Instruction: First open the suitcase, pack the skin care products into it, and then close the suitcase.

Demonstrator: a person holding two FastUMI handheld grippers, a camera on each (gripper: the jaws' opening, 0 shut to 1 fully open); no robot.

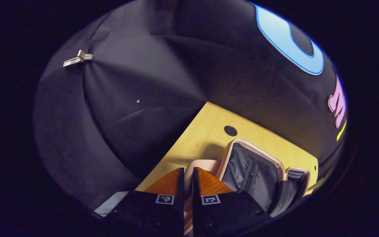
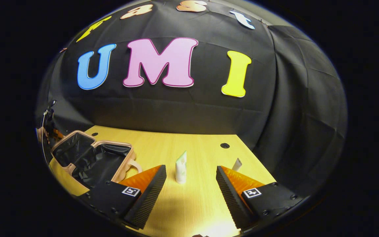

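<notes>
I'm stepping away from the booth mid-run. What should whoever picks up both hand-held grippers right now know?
Left hand-held gripper: nearly shut, fingers on either side of the pink suitcase shell; a firm grip cannot be confirmed.
Right hand-held gripper: open, empty, aimed at the white-green tube.
Suitcase: open on the wooden table, left side, dark lining showing; no products visible inside.
Second small white tube: farther right on the table.
Done: opening. Left: pack both tubes, close the suitcase.

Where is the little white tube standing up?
In the right gripper view, the white tube stands upright on the wooden table, ahead between the open right gripper fingers, right of the open suitcase.
</notes>
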